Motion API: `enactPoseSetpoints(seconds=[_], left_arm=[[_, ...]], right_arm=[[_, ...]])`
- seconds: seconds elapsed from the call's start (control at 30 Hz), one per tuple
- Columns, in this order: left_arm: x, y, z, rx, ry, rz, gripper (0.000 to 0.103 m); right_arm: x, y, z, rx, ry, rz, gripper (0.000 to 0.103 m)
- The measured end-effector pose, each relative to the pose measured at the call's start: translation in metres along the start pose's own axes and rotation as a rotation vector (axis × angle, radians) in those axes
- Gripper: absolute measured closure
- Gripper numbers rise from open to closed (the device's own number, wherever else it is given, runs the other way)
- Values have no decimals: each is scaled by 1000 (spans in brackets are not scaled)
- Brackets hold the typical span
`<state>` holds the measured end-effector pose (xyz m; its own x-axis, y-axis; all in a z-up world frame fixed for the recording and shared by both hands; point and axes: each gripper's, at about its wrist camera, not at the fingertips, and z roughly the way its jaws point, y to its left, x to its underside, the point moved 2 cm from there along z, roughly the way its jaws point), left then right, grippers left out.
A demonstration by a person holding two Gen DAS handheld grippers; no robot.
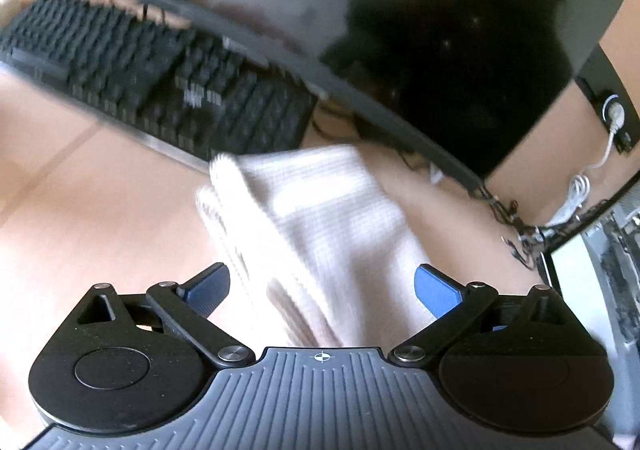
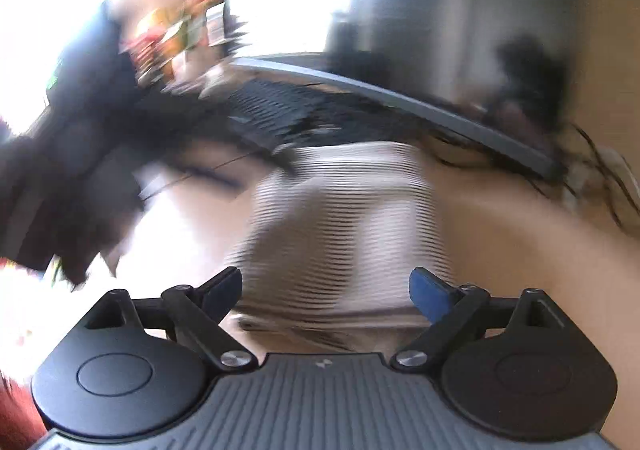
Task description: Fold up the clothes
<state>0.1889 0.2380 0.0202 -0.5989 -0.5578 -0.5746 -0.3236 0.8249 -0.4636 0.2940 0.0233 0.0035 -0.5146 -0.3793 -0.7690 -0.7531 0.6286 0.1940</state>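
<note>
A white ribbed garment (image 1: 316,218) lies folded in layers on the light wooden desk (image 1: 80,218), just in front of the keyboard. My left gripper (image 1: 322,288) is open, its blue pads (image 1: 434,290) apart on either side of the garment's near end. In the right wrist view the same garment (image 2: 344,218) is blurred by motion. My right gripper (image 2: 326,290) is open just above its near edge, holding nothing.
A black keyboard (image 1: 160,78) lies behind the garment under a dark monitor (image 1: 400,10). Cables (image 1: 576,186) and a white charger sit at the right. A dark blurred object (image 2: 72,154) fills the left of the right wrist view.
</note>
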Motion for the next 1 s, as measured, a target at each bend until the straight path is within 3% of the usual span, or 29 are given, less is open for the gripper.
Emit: enactPoseSetpoints(seconds=[0.07,0.1,0.13,0.23,0.33,0.47,0.57,0.73,0.9,0.93,1.0], left_arm=[[14,-2,4,15,19,-4,9],[20,-3,6,22,29,-6,16],[24,-3,9,34,49,-10,32],[27,0,14,90,64,-13,49],[19,4,11,246,48,-33,49],[23,13,28,178,112,58,51],[24,27,31,231,110,31,53],[28,30,32,268,93,85,54],[35,24,29,203,47,39,52],[39,19,26,176,27,28,48],[46,10,16,130,-14,2,30]], right_arm=[[-4,-30,7,30,12,134,11],[-5,-42,13,44,21,192,11],[-5,-49,20,50,25,233,11],[-2,-54,36,72,37,296,11],[-1,-46,50,100,49,268,11],[2,-38,56,158,66,240,6],[2,-33,55,202,73,250,2],[-4,-24,62,243,99,211,0],[-10,-24,64,223,107,172,0],[-10,-25,63,216,107,169,0],[-11,-24,57,208,102,153,0]])
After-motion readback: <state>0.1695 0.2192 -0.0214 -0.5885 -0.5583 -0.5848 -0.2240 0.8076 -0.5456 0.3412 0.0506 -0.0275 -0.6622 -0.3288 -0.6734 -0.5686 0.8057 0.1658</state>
